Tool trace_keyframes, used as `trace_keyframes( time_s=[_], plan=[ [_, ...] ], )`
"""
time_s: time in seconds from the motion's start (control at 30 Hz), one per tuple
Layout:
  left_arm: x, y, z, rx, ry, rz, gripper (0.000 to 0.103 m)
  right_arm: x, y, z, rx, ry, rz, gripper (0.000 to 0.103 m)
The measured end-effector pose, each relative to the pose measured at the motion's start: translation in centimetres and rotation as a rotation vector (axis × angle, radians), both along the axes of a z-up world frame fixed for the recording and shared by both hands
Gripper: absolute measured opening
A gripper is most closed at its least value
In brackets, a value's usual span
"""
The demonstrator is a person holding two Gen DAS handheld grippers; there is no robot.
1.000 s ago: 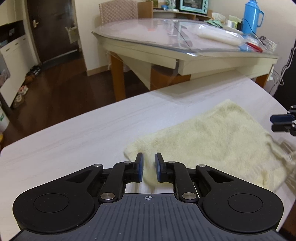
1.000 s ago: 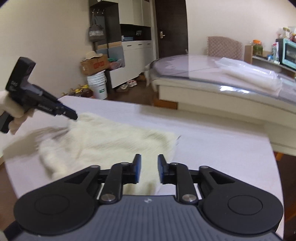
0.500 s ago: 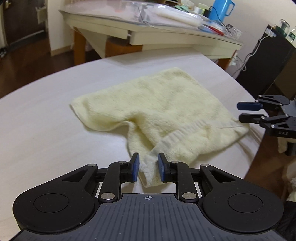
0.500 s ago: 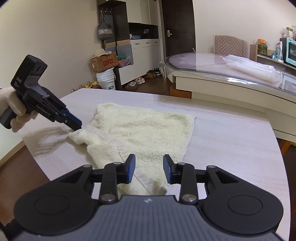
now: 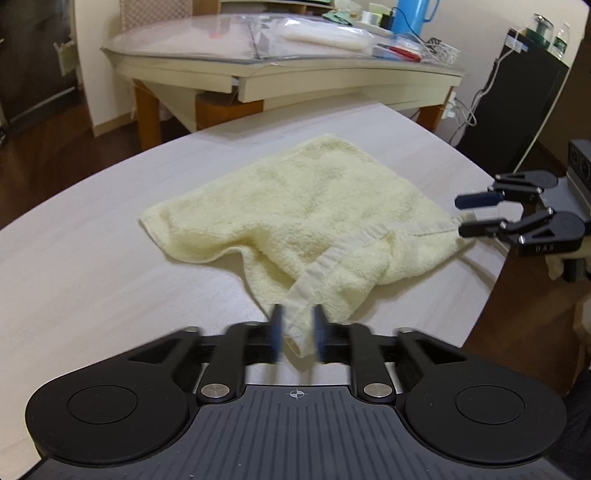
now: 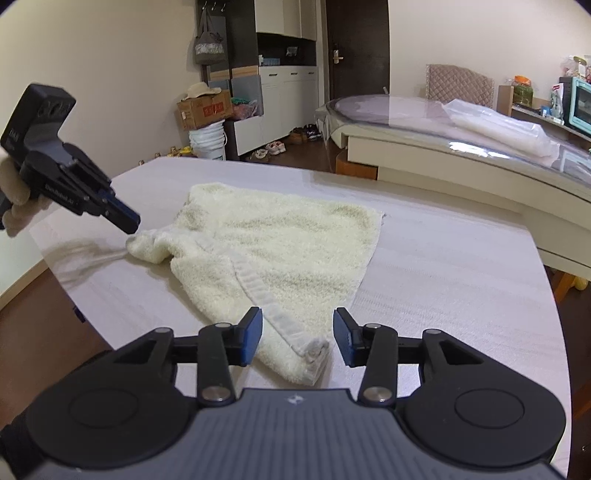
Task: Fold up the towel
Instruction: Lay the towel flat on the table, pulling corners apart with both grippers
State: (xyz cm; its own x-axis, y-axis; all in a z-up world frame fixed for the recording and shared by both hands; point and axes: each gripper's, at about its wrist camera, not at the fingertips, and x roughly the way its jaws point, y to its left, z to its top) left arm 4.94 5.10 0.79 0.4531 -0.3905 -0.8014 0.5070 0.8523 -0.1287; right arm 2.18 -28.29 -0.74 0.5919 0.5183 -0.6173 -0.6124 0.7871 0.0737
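A pale yellow towel (image 5: 314,206) lies rumpled on the white table (image 5: 92,258); it also shows in the right wrist view (image 6: 288,243). My left gripper (image 5: 297,334) stands with its jaws a little apart around a near corner of the towel, its fingers blurred. In the right wrist view the left gripper (image 6: 127,221) is at the towel's left corner. My right gripper (image 6: 297,334) is open around the other near corner with its hemmed band. In the left wrist view the right gripper (image 5: 467,216) is open at the towel's right corner.
The table's curved front edge (image 6: 85,314) is close to both grippers. A second table (image 5: 295,62) with a glass top stands behind, with a blue jug (image 5: 410,14) and bags on it. A black cabinet (image 5: 517,110) stands at the right.
Both grippers have come to the towel's near corners. The left jaws have widened a little and are blurred with motion. The right jaws have opened wide.
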Motion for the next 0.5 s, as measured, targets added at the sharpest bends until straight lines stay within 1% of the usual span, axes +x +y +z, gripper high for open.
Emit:
trace_keyframes(
  time_s=[0.13, 0.17, 0.2, 0.27, 0.33, 0.37, 0.4, 0.43, 0.47, 0.5],
  plan=[
    [0.4, -0.7, -0.7, 0.002, 0.026, -0.025, 0.041, -0.1, -0.3, -0.4, 0.003, 0.009, -0.004, 0.046],
    [0.4, -0.8, -1.0, 0.004, 0.032, -0.031, 0.045, -0.2, -0.4, -0.5, 0.002, 0.01, -0.005, 0.046],
    [0.5, -1.0, -1.3, 0.009, 0.036, -0.038, 0.047, -0.2, -0.5, -0.5, 0.001, 0.012, -0.006, 0.046],
    [0.5, -1.3, -1.7, 0.024, 0.033, -0.045, 0.046, -0.3, -0.6, -0.5, 0.0, 0.013, -0.008, 0.046],
    [0.4, -1.5, -1.9, 0.029, 0.03, -0.056, 0.04, -0.4, -0.7, -0.5, 0.0, 0.015, -0.007, 0.046],
    [0.3, -1.7, -1.9, 0.035, 0.023, -0.065, 0.018, -0.4, -0.7, -0.5, 0.001, 0.016, -0.007, 0.044],
    [0.1, -1.7, -1.8, 0.04, 0.019, -0.072, 0.013, -0.4, -0.6, -0.5, -0.003, 0.014, -0.003, 0.04],
    [-0.1, -1.8, -1.6, 0.052, 0.008, -0.077, 0.012, -0.5, -0.6, -0.4, -0.005, 0.012, -0.002, 0.039],
    [-0.3, -1.8, -1.3, 0.069, -0.011, -0.078, 0.012, -0.6, -0.5, -0.3, -0.014, 0.005, 0.003, 0.025],
    [-0.5, -1.8, -1.1, 0.08, -0.023, -0.079, 0.012, -0.8, -0.3, -0.2, -0.024, -0.005, 0.009, 0.006]
  ],
)
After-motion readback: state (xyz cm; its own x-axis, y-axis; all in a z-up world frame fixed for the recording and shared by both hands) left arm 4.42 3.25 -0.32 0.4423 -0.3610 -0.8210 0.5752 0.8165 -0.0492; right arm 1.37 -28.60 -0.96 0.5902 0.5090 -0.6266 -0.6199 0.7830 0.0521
